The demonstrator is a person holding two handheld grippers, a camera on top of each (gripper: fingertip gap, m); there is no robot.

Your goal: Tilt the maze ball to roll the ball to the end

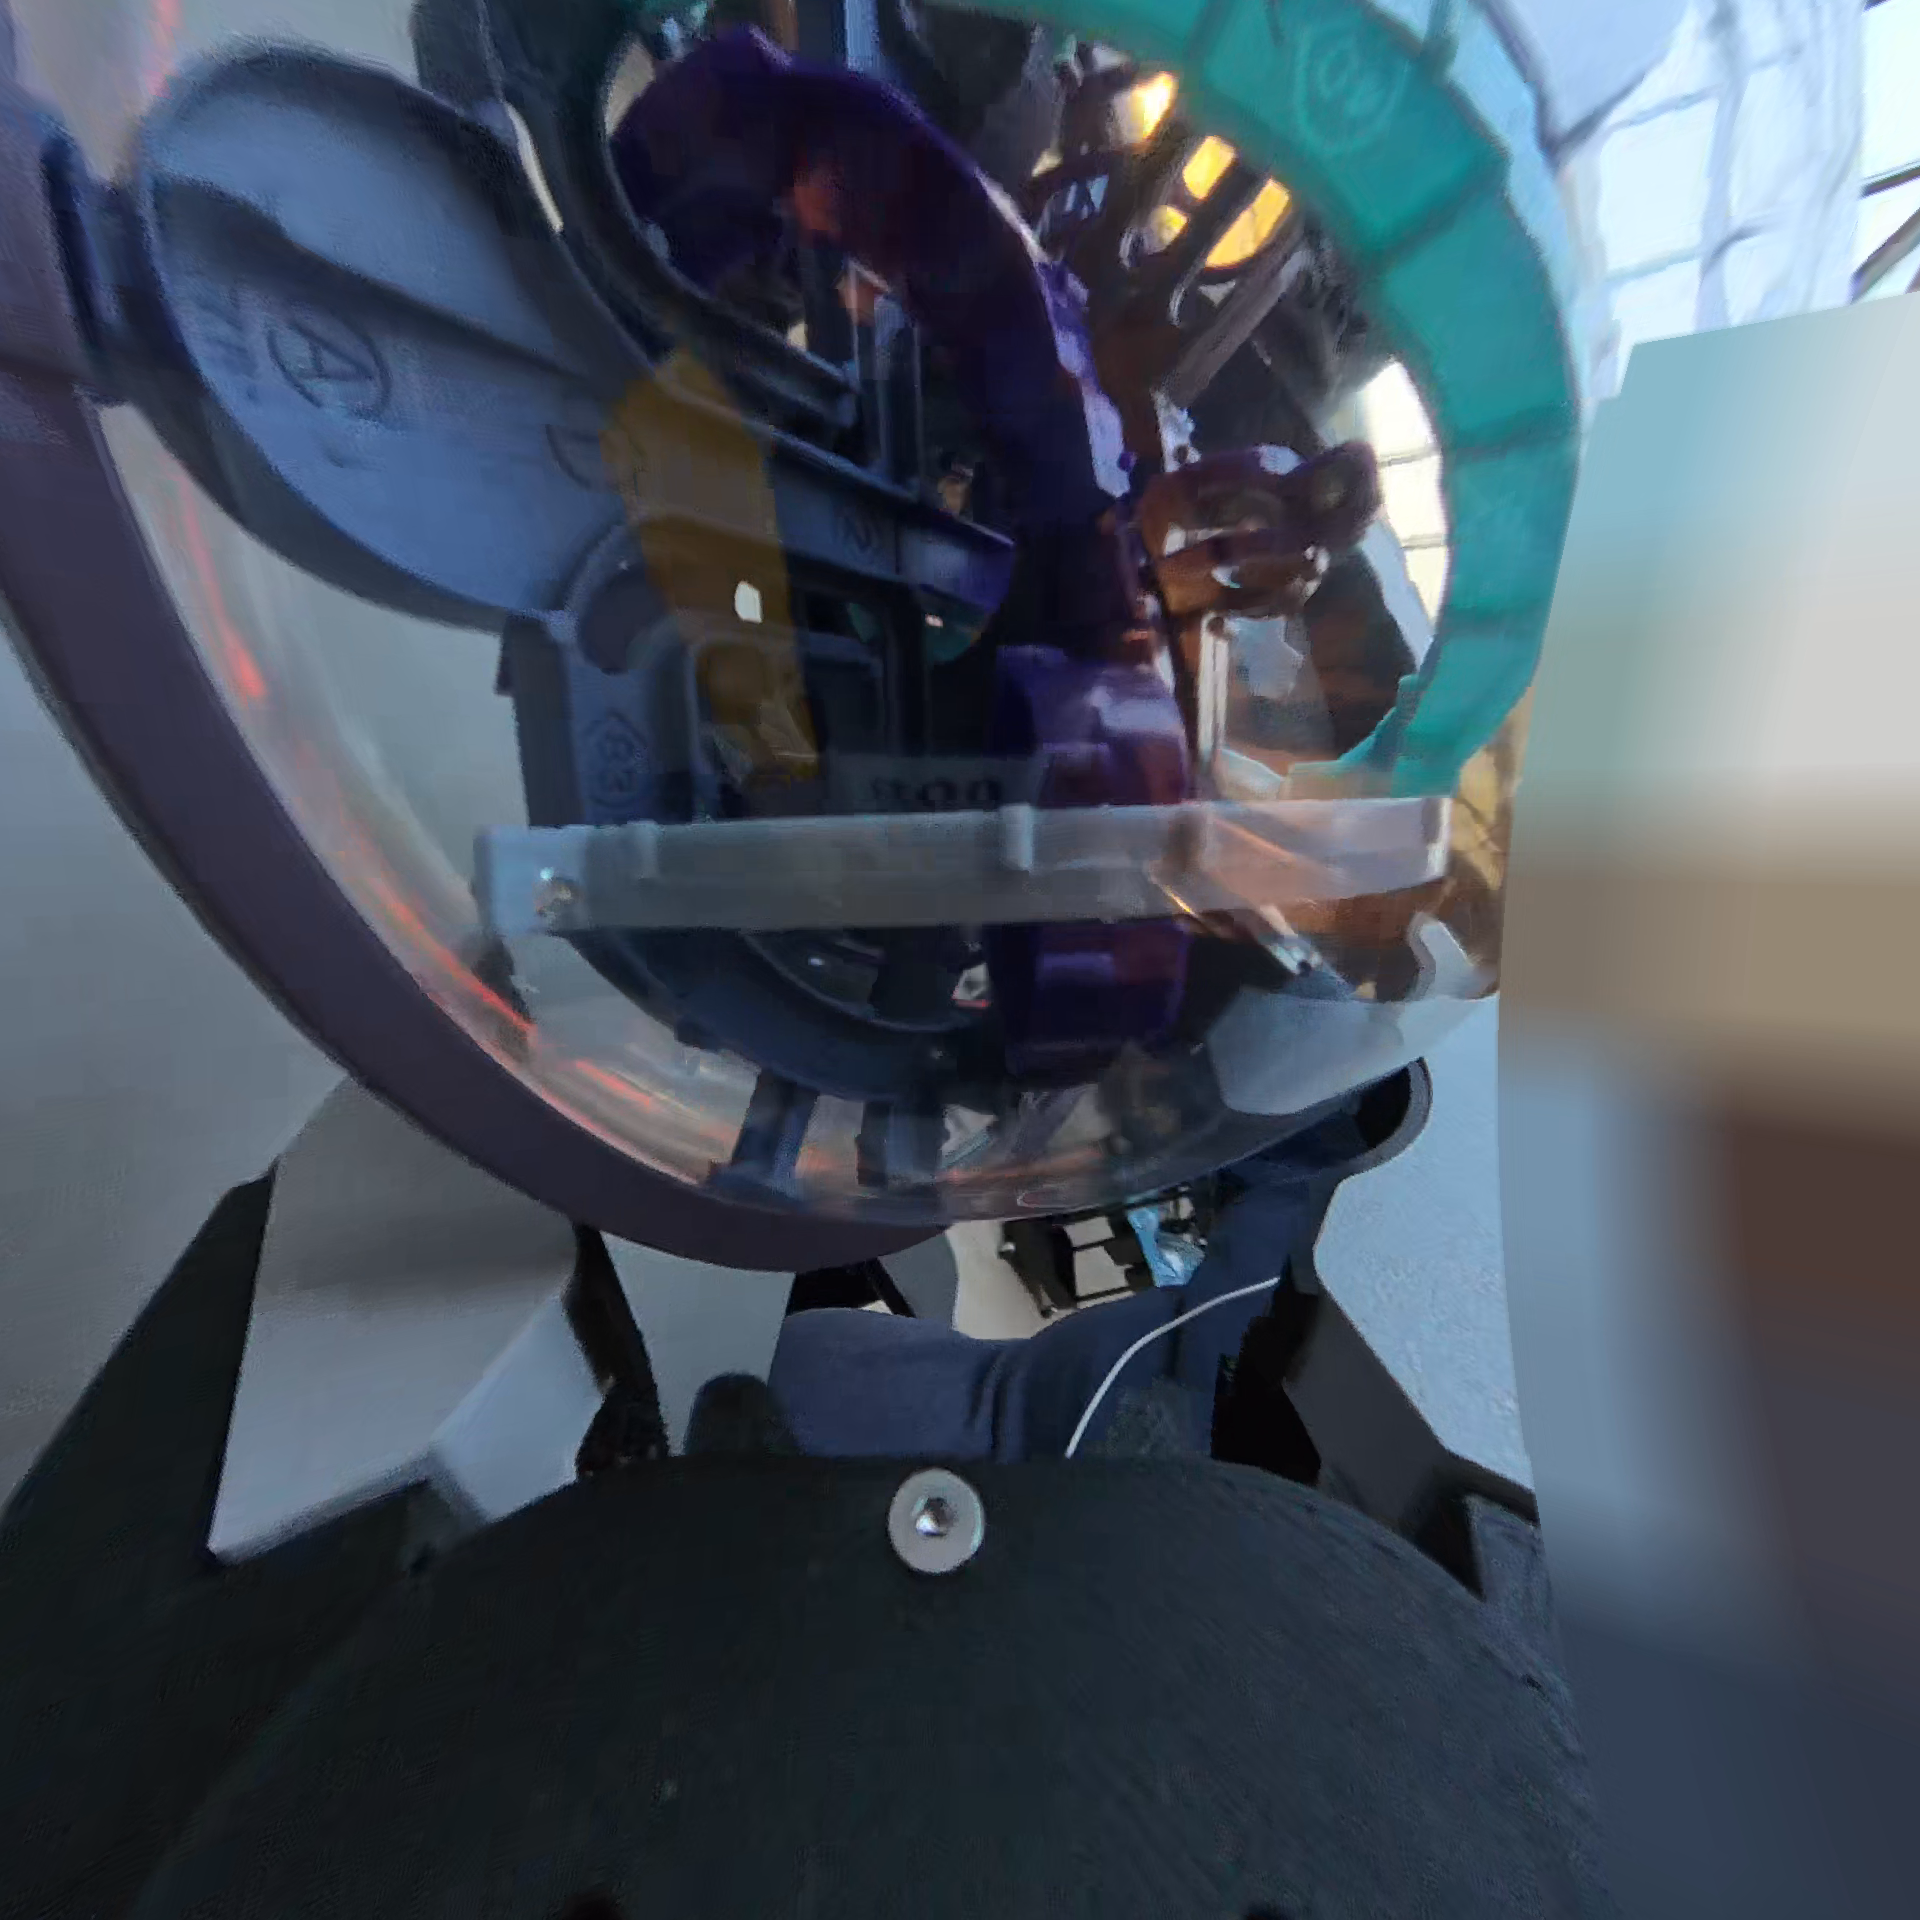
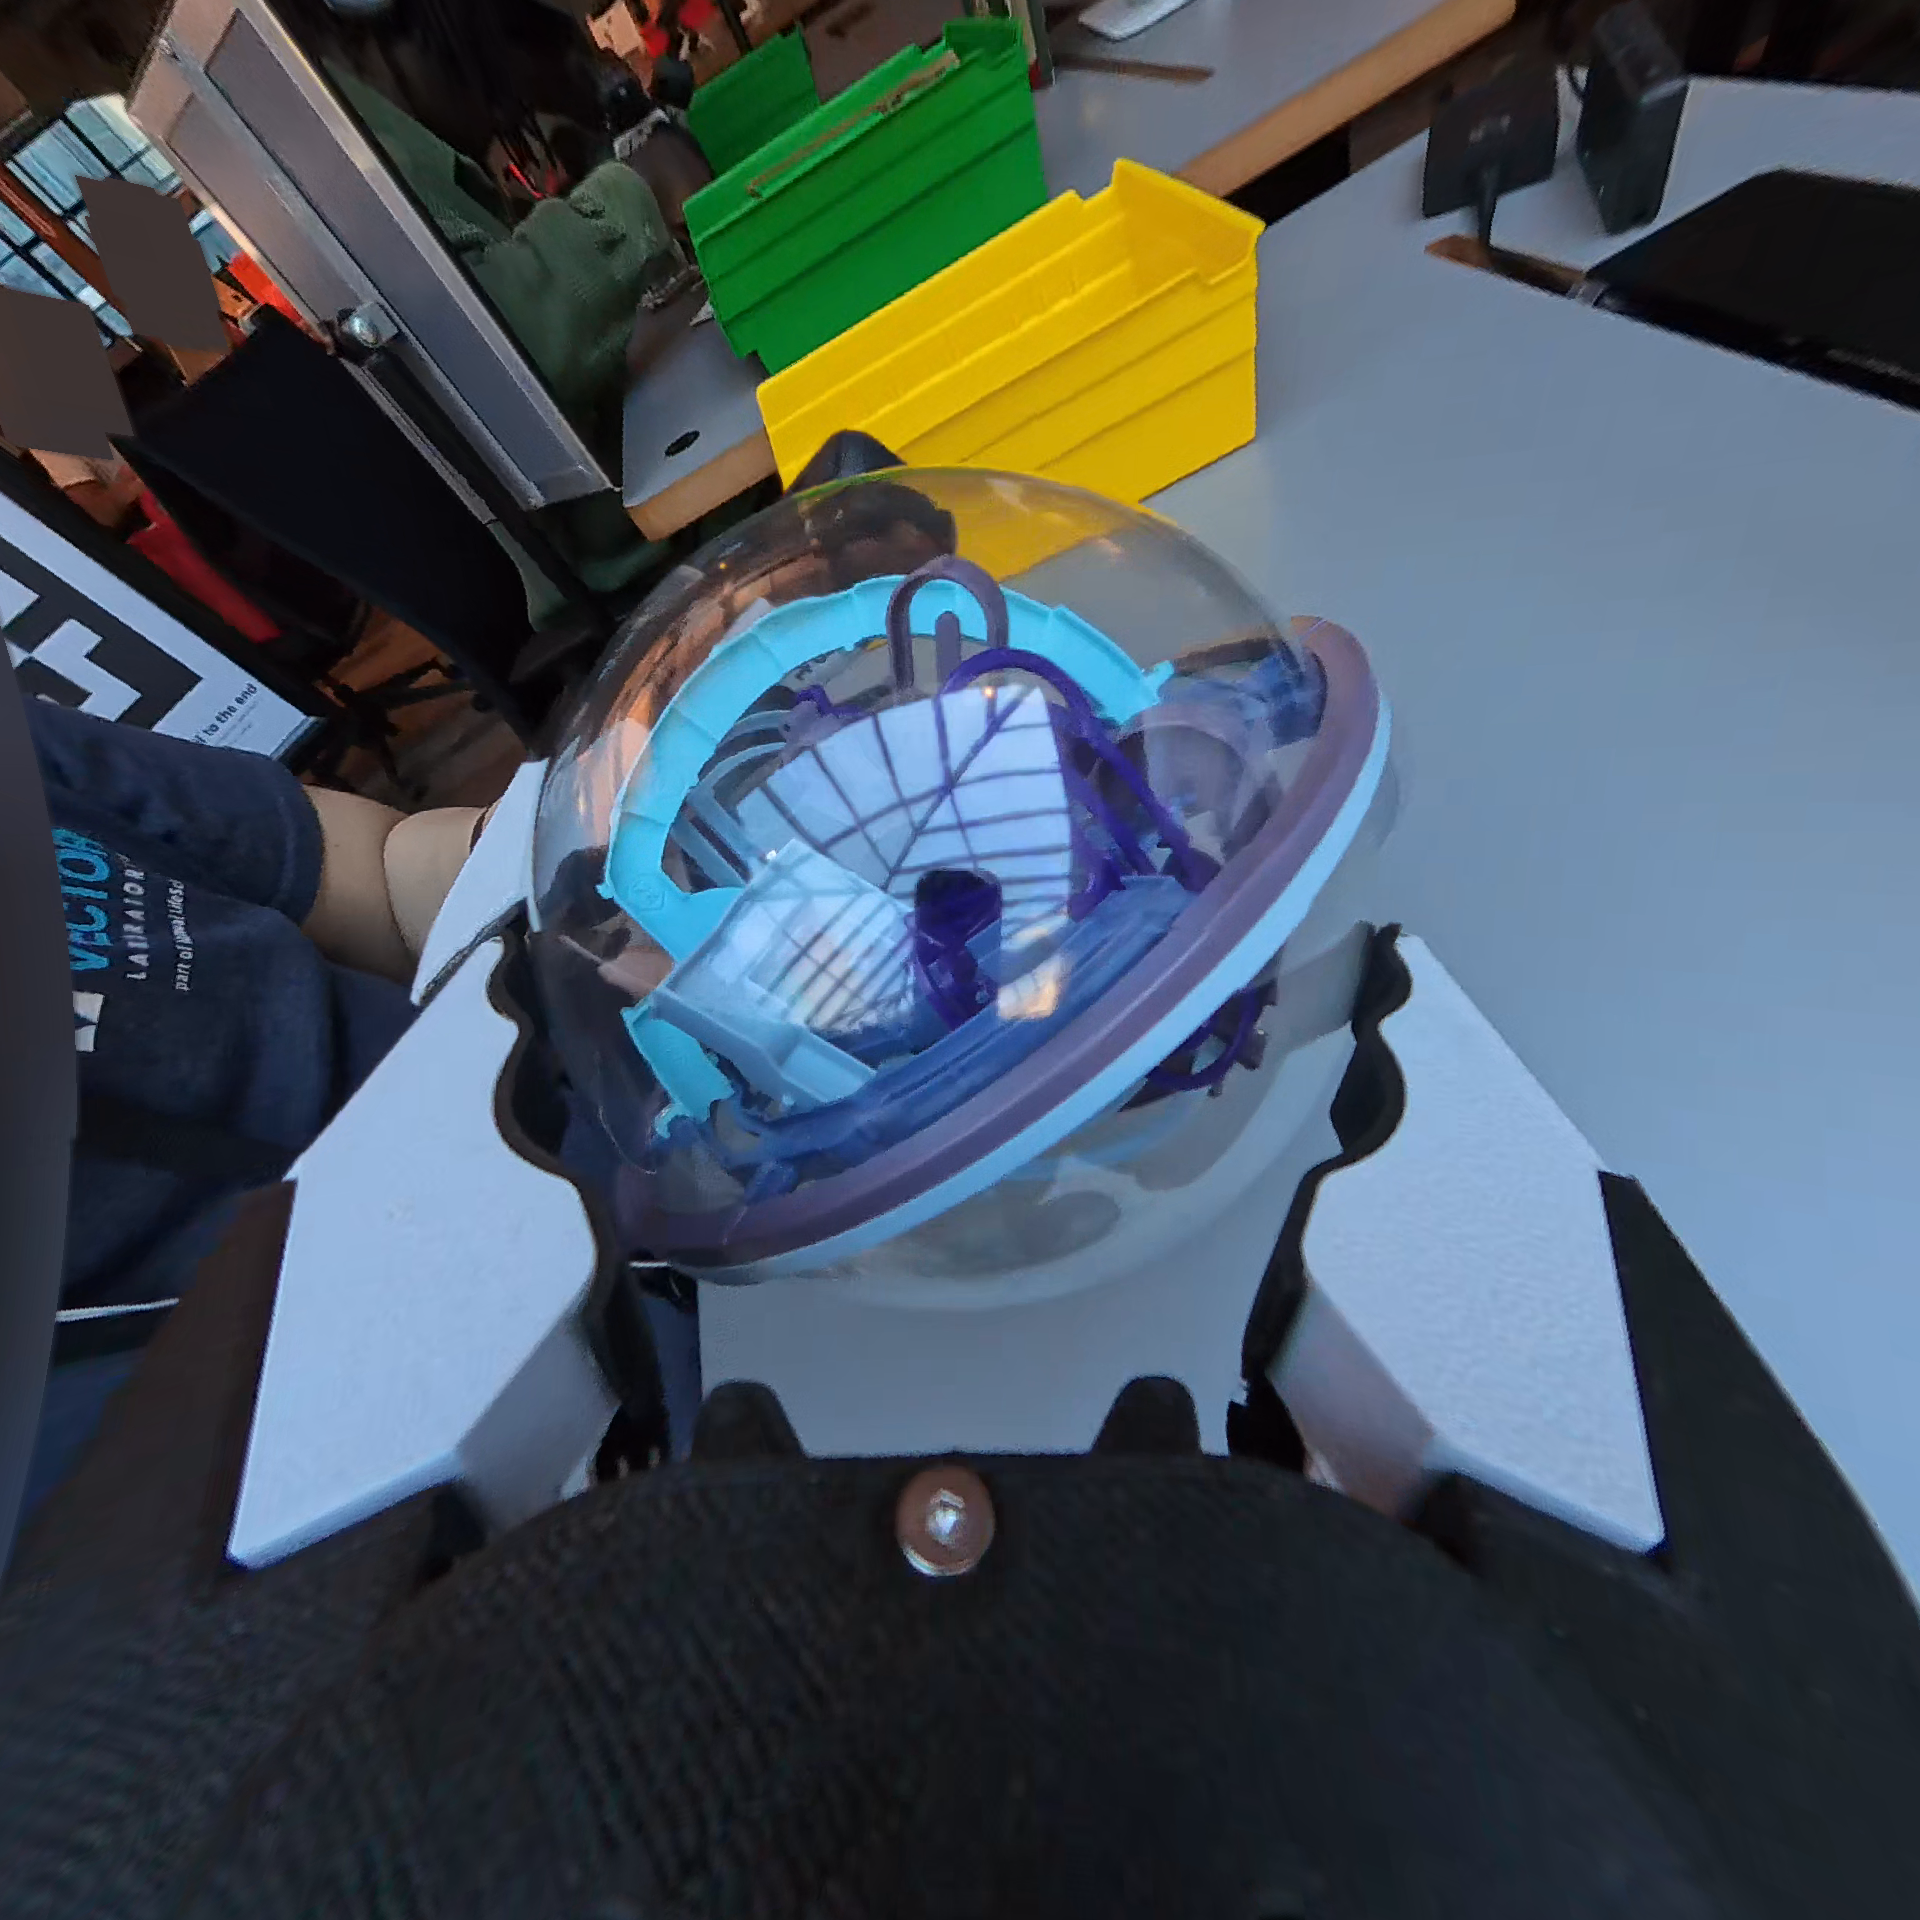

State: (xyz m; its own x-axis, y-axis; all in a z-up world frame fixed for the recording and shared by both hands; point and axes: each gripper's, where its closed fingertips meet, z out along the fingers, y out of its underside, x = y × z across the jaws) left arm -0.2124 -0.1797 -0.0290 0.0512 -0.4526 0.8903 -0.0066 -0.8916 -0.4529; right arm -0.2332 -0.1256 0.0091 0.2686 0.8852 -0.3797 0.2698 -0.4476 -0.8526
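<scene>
The maze ball (image 2: 935, 883) is a clear sphere with a purple equator ring and teal, purple and grey tracks inside. It is held tilted above the grey table (image 2: 1610, 727). My right gripper (image 2: 951, 966) is shut on it, with one finger on each lower side. In the left wrist view the maze ball (image 1: 831, 623) fills the upper frame very close up. My left gripper (image 1: 862, 1101) clasps its lower part from the opposite side. A small shiny bead (image 1: 556, 891) sits at the left end of a clear grey rail.
A yellow bin (image 2: 1018, 353) and a green bin (image 2: 873, 177) stand on the table behind the ball. Black devices (image 2: 1766, 260) are at the back right. A person in a dark blue shirt (image 2: 187, 935) is close on the left.
</scene>
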